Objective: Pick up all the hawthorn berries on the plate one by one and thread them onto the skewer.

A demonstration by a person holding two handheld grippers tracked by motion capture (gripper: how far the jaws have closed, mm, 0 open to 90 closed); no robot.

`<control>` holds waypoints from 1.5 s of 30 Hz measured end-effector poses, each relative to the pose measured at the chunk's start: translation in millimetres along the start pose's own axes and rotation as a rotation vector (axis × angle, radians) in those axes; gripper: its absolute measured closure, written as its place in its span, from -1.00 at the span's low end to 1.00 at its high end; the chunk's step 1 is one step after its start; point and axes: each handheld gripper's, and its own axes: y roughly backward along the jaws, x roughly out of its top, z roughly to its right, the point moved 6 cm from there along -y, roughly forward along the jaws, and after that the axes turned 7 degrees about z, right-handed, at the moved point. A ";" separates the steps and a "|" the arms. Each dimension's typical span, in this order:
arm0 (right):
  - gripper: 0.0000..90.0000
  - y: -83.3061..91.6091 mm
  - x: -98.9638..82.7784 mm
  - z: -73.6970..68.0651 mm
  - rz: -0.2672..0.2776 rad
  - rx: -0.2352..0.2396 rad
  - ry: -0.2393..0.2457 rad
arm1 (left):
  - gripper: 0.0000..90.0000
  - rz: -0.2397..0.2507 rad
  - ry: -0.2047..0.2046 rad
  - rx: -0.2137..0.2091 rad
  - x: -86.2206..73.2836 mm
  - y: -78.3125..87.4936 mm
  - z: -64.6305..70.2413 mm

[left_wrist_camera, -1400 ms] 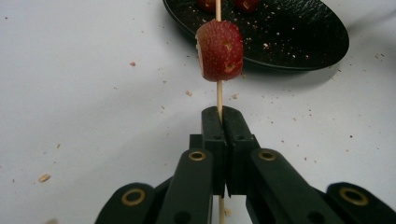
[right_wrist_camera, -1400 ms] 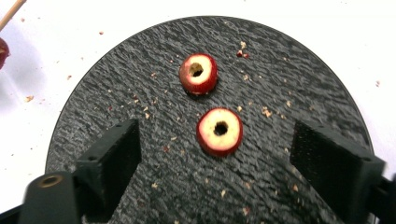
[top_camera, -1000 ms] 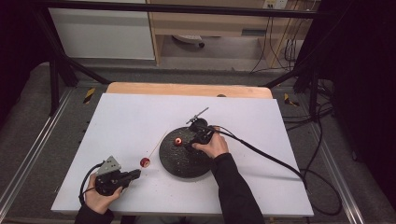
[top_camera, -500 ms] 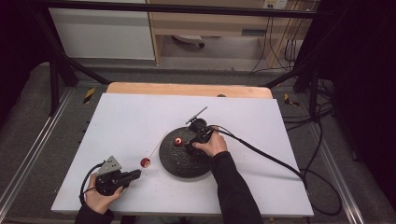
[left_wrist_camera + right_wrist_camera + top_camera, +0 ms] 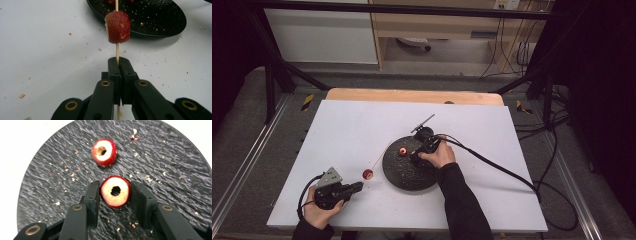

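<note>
Round black textured plate (image 5: 175, 182): holds two red cored fruit slices (image 5: 104, 152). Right gripper (image 5: 115, 195): jaws narrowly bracketing near slice. Left gripper (image 5: 117, 65): clamped on thin wooden skewer (image 5: 116, 51) bearing one red fruit piece (image 5: 118, 27).

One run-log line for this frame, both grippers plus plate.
left gripper: shut on skewer carrying one fruit piece | right gripper: open around cored piece | black plate: second cored piece

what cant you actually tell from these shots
- Right hand-held gripper view: whether its pads touch the cored fruit piece between them; small gaps seem to show, so the grip is unclear.
- Left hand-held gripper view: the skewer is cut off by the top edge, so its tip and length are unknown.
- High view: the crumbs on the black plate are too small to identify.
</note>
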 end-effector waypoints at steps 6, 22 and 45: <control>0.35 9.4 3.0 -5.9 0.065 0.003 -0.025 | 0.97 -0.001 -0.003 -0.002 0.1 0.1 0.8; 0.36 35.7 1.1 -25.7 0.250 0.033 -0.054 | 0.97 0.007 -0.003 -0.001 1.8 0.5 3.1; 0.36 44.3 -34.4 -26.0 0.597 0.090 -0.256 | 0.97 0.008 -0.013 -0.002 3.2 -3.5 9.9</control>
